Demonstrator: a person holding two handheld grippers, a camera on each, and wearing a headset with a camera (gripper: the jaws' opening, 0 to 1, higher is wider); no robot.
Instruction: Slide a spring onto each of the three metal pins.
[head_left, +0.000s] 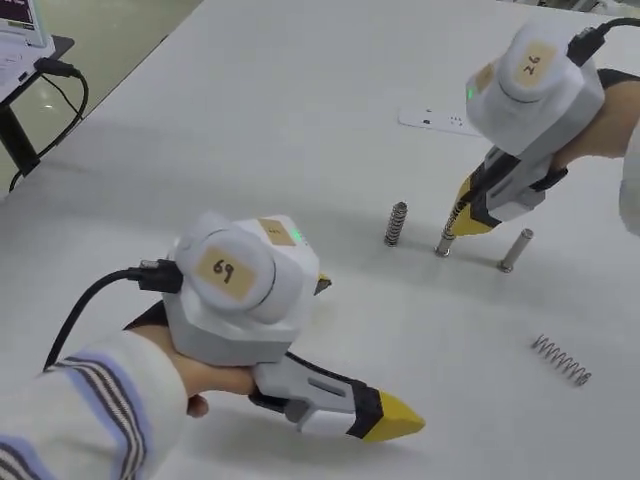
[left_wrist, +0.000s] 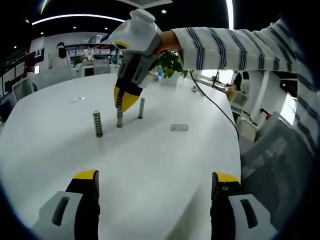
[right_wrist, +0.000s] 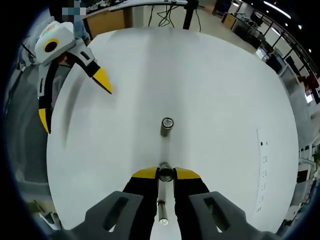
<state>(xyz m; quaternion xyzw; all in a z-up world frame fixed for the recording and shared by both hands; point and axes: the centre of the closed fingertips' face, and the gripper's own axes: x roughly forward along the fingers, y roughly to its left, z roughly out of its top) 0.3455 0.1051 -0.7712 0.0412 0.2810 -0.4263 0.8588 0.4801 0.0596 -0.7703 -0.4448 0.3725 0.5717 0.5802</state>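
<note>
Three metal pins stand in a row on the white table (head_left: 250, 130). The left pin (head_left: 396, 224) (left_wrist: 97, 123) wears a spring. My right gripper (head_left: 460, 222) (right_wrist: 165, 173) is shut on a second spring (head_left: 455, 218) (left_wrist: 119, 103), holding it down onto the middle pin (head_left: 443, 243) (left_wrist: 119, 120). The right pin (head_left: 515, 250) (left_wrist: 141, 108) is bare. A loose spring (head_left: 560, 359) (left_wrist: 179, 127) lies flat on the table to the right. My left gripper (head_left: 360, 352) (left_wrist: 155, 176) hovers open near the front, holding nothing, well short of the pins.
A white power strip (head_left: 432, 121) (right_wrist: 262, 170) lies behind the pins. A laptop (head_left: 20, 30) with a black cable (head_left: 60, 100) sits on a stand beyond the table's far left edge. Chairs (left_wrist: 270, 165) stand by the table's right side.
</note>
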